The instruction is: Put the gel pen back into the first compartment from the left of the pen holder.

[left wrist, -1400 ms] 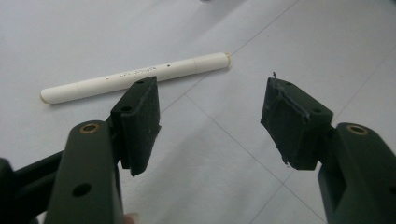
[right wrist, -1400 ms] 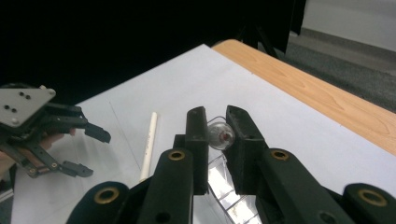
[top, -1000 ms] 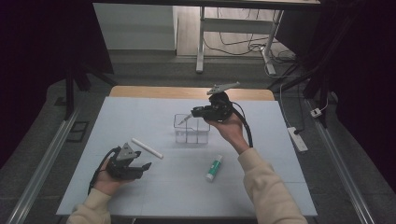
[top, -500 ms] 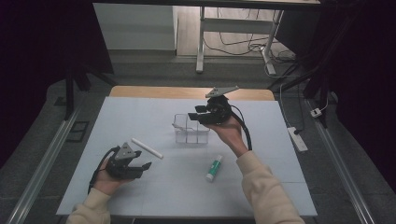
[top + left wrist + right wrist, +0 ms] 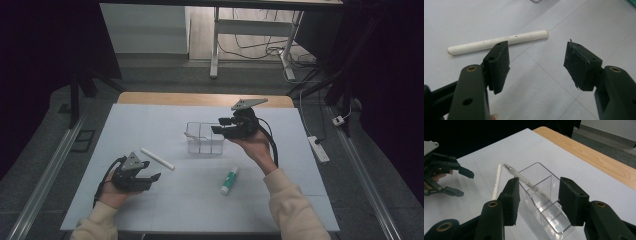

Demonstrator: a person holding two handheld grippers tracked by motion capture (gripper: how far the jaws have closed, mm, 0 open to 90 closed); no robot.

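Note:
A clear divided box (image 5: 204, 140) (image 5: 544, 202) stands mid-table. A clear pen (image 5: 522, 177) leans in its end compartment, its tip sticking out over the rim. My right gripper (image 5: 220, 127) (image 5: 537, 200) hovers just right of the box; its jaws have just been opening and now stand open with nothing pinched. A white pen (image 5: 157, 158) (image 5: 499, 41) (image 5: 496, 181) lies flat left of the box. My left gripper (image 5: 151, 180) (image 5: 536, 63) (image 5: 461, 182) rests low near the front left, open, just short of the white pen. A green-and-white marker (image 5: 229, 181) lies front right.
The white mat (image 5: 165, 210) covers the table, and a strip of wooden edge (image 5: 165, 98) shows at the far side. A white power strip (image 5: 318, 149) lies on the floor off the right edge. Desk legs and cables stand beyond the table.
My right gripper opened and drew back a little to the right from over the box, leaving the clear pen in it. The left gripper has not moved.

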